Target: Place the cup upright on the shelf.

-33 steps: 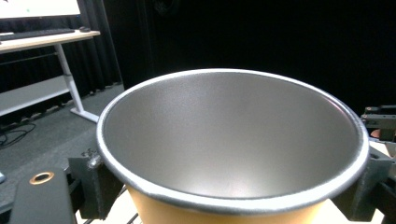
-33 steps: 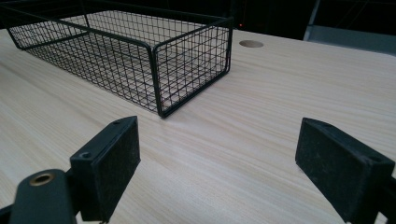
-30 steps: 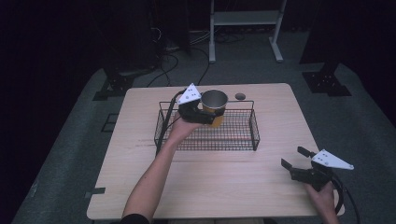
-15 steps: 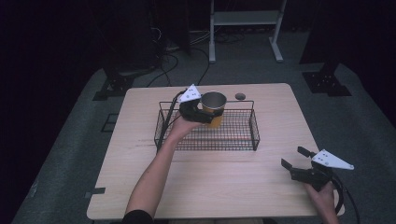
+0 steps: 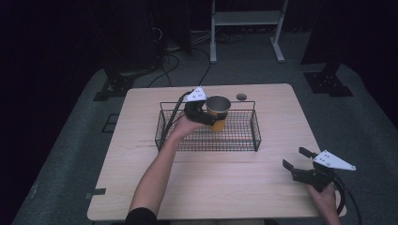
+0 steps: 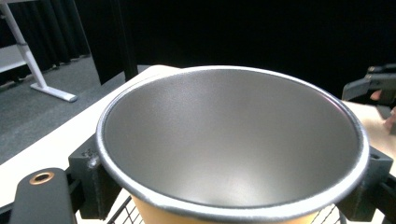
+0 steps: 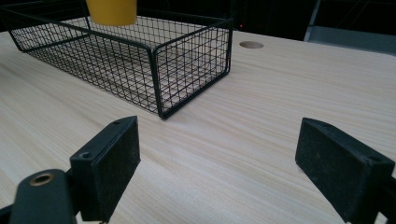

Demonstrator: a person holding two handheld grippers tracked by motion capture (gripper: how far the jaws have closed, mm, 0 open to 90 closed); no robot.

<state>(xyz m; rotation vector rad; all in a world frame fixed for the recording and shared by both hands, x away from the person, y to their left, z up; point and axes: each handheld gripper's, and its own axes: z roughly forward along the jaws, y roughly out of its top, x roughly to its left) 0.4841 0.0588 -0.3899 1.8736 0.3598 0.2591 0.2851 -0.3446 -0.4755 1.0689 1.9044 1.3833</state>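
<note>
One yellow cup (image 5: 218, 112) clamped in left claw (image 5: 202, 114) above wire basket (image 5: 209, 140), frame centre; right claw (image 5: 297, 164) wide open, empty, lower right over worktop (image 5: 225, 183).

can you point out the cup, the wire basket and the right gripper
cup (image 5: 218, 104), high view, on its metal rim
basket (image 5: 256, 131), high view, on its right end wall
right gripper (image 5: 296, 160), high view, midway between its open jaw tips
</note>
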